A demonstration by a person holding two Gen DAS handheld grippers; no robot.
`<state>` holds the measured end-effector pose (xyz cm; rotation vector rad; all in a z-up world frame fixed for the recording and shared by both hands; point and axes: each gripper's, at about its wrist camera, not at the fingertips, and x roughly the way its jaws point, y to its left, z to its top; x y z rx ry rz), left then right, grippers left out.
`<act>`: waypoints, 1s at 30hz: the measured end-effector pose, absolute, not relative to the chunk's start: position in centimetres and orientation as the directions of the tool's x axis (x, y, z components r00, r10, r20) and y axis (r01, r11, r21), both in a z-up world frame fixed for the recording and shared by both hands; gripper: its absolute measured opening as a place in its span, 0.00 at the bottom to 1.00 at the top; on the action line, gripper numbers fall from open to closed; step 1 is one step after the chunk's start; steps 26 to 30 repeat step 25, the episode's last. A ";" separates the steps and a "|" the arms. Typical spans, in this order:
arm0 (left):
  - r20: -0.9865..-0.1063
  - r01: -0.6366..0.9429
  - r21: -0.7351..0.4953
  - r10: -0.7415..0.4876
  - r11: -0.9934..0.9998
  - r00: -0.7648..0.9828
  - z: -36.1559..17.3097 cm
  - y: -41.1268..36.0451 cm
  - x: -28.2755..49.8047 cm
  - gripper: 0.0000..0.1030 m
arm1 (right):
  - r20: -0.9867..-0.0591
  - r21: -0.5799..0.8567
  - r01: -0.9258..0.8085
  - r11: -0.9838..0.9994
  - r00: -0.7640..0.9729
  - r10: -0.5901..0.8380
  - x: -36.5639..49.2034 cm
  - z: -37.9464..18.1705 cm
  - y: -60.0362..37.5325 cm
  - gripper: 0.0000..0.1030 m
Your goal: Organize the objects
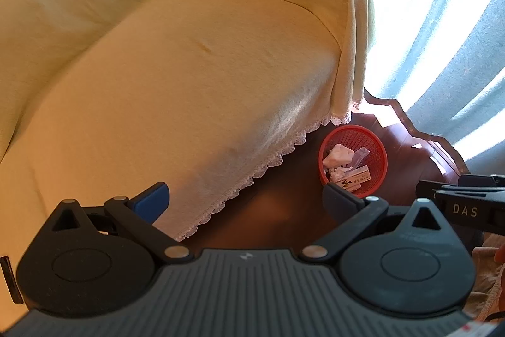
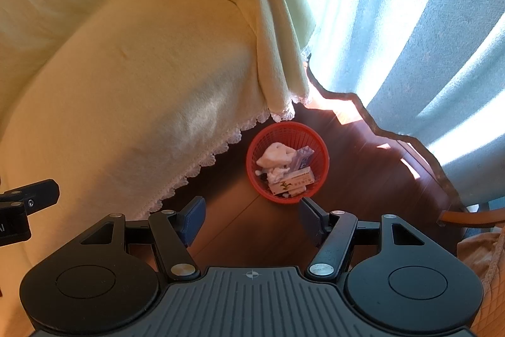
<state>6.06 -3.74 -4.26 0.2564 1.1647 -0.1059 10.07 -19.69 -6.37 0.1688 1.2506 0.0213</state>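
Note:
A small red mesh basket stands on the dark wooden floor beside the sofa. It holds crumpled white tissue, a purple packet and small white boxes. My left gripper is open and empty, held above the sofa's edge and the floor, left of the basket. My right gripper is open and empty, just in front of the basket, above the floor. Each gripper's body shows at the edge of the other's view.
A sofa under a pale yellow cover with lace trim fills the left and middle. Light blue curtains hang at the right with bright sun. A scalloped wooden edge runs under the curtains.

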 end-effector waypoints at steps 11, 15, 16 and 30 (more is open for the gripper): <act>-0.918 0.210 0.141 0.048 0.968 0.393 -4.2 -3.5 6.0 0.99 | -0.943 0.137 0.073 0.988 0.314 0.108 10.0 -6.3 -20.1 0.61; -0.918 0.211 0.141 0.048 0.967 0.393 -4.2 -3.4 6.1 0.99 | -0.944 0.138 0.072 0.988 0.313 0.109 10.1 -6.3 -20.0 0.61; -0.918 0.210 0.141 0.049 0.968 0.393 -4.2 -3.4 6.1 0.99 | -0.944 0.138 0.072 0.988 0.312 0.109 10.1 -6.3 -20.0 0.61; -0.911 0.198 0.129 0.038 0.972 0.411 -4.0 -3.4 5.9 0.99 | -0.945 0.138 0.069 0.988 0.309 0.110 10.4 -6.3 -19.9 0.61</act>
